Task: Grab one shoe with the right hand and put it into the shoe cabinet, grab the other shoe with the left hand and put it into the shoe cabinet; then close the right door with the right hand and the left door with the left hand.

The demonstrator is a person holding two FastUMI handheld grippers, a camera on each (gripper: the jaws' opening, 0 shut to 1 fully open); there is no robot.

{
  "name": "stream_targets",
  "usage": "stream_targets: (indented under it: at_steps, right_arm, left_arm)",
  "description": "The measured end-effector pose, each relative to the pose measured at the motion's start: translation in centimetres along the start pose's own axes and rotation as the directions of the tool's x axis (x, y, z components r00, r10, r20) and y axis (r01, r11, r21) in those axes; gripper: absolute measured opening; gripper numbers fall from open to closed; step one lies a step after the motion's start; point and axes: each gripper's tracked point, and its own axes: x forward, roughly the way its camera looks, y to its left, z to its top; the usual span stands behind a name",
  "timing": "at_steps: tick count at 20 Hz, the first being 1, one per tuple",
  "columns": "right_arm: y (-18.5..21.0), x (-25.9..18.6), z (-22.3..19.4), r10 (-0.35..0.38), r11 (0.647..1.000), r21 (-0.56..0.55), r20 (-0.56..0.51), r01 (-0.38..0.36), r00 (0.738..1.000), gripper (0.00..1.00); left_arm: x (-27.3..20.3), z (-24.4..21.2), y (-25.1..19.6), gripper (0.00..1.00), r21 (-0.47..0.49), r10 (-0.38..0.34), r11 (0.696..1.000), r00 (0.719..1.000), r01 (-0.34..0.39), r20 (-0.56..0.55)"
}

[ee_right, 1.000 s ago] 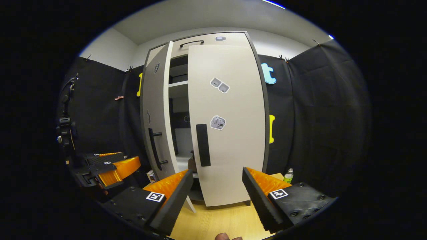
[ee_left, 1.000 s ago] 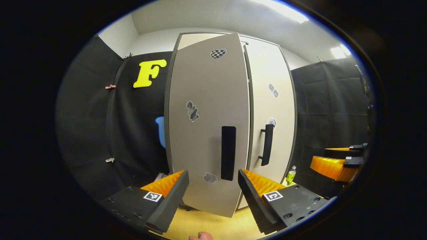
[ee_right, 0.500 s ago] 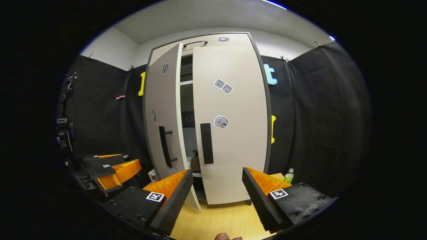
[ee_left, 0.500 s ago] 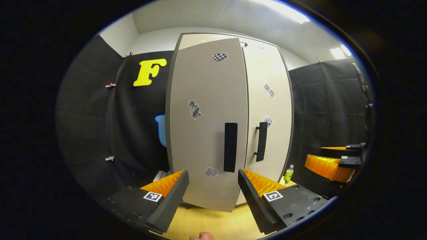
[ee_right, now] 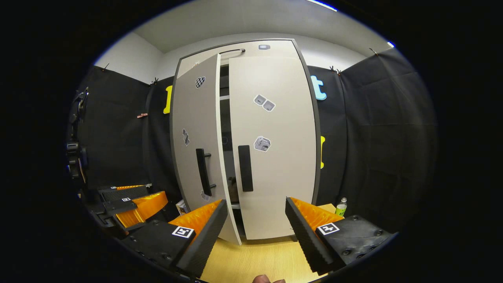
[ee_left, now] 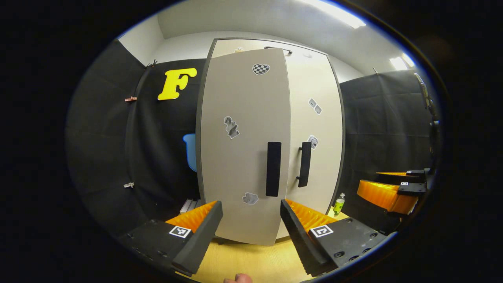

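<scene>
Closing the left door (ee_left: 239, 149) is the step we judge to be in hand, and it is the one that could go wrong. In the left gripper view our left gripper (ee_left: 251, 220) hangs with its fingers spread wide and nothing between them; the door panel stands ahead of the fingertips, apart from them, and its dark handle (ee_left: 273, 169) sits above the gap, nearer the right finger. In the right gripper view the right gripper (ee_right: 255, 224) is just as wide open and empty, with the right door (ee_right: 275, 157) ahead of it looking shut against the shoe cabinet (ee_right: 261, 46).

From that view we see the left door ajar, with a dark slit between the two doors, beyond the left finger. Low in that slit a brown shape (ee_right: 232, 184) rests on a shelf. We take it for a shoe, though it is too small to be sure.

Since neither gripper touches the door, we cannot guide it. Without a push it may stop short of the frame, leaving the cabinet partly open. If we push with an open finger, the tip may catch the protruding handle or slide off the smooth panel. If the shoe stands too near the shelf edge, the door could jam against it.
</scene>
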Motion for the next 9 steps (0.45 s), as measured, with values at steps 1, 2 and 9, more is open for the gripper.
stream_targets:
  at_steps: [1,2,9]
  right_arm:
    - [-0.01,-0.12,-0.05,-0.002,1.000,-0.001,0.000,0.002,1.000,0.98]
    - [0.00,-0.17,-0.06,-0.003,1.000,-0.001,-0.001,0.003,1.000,0.98]
    - [-0.11,-0.22,-0.16,-0.007,1.000,-0.002,-0.001,0.007,1.000,0.98]
  left_arm:
    - [0.02,-0.03,0.00,0.95,0.001,0.002,1.000,1.000,-0.002,0.000]
    - [0.09,0.02,0.06,0.95,0.000,0.002,1.000,1.000,-0.002,-0.001]
    - [0.06,0.07,0.05,0.95,0.004,0.012,1.000,1.000,-0.012,0.000]
